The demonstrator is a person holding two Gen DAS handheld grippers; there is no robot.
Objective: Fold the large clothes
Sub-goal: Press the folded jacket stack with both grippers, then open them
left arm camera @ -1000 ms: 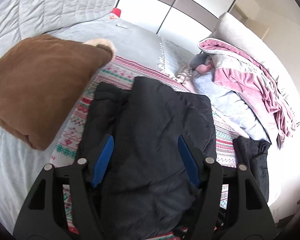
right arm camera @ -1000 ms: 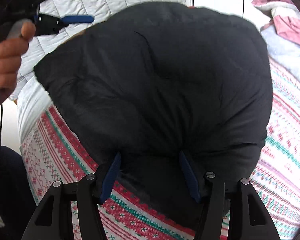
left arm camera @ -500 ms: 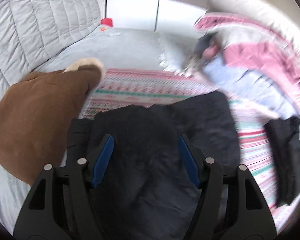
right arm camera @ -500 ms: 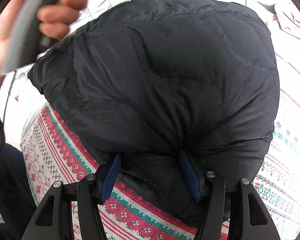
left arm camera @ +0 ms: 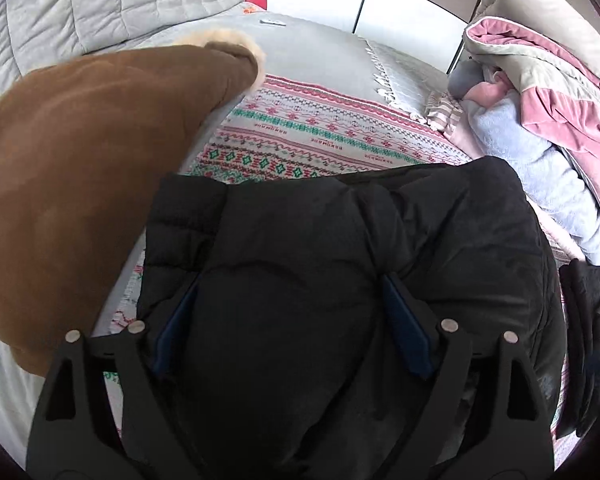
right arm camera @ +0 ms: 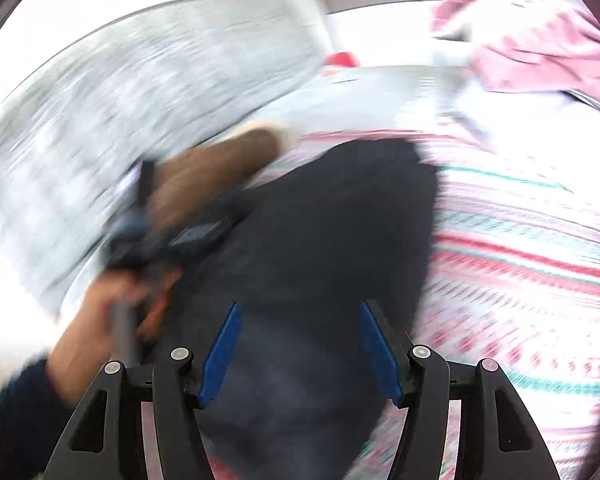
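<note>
Since a second ago the black puffer jacket (left arm camera: 340, 248) has gone from raised in front of the right gripper (right arm camera: 300, 344) to lying doubled on the patterned blanket (left arm camera: 320, 136), and the right view now smears with motion. Nearest, the left gripper (left arm camera: 292, 320) has its blue pads spread wide with a bulge of jacket swelling between them, touching but seemingly not pinched. The right gripper's pads also stand well apart over the dark fabric; contact is hidden by blur. Left of the left gripper lies a brown coat (left arm camera: 80, 168); farther right, piled bedding (left arm camera: 540, 92). The fold looks largely made; tidying probably remains.
</note>
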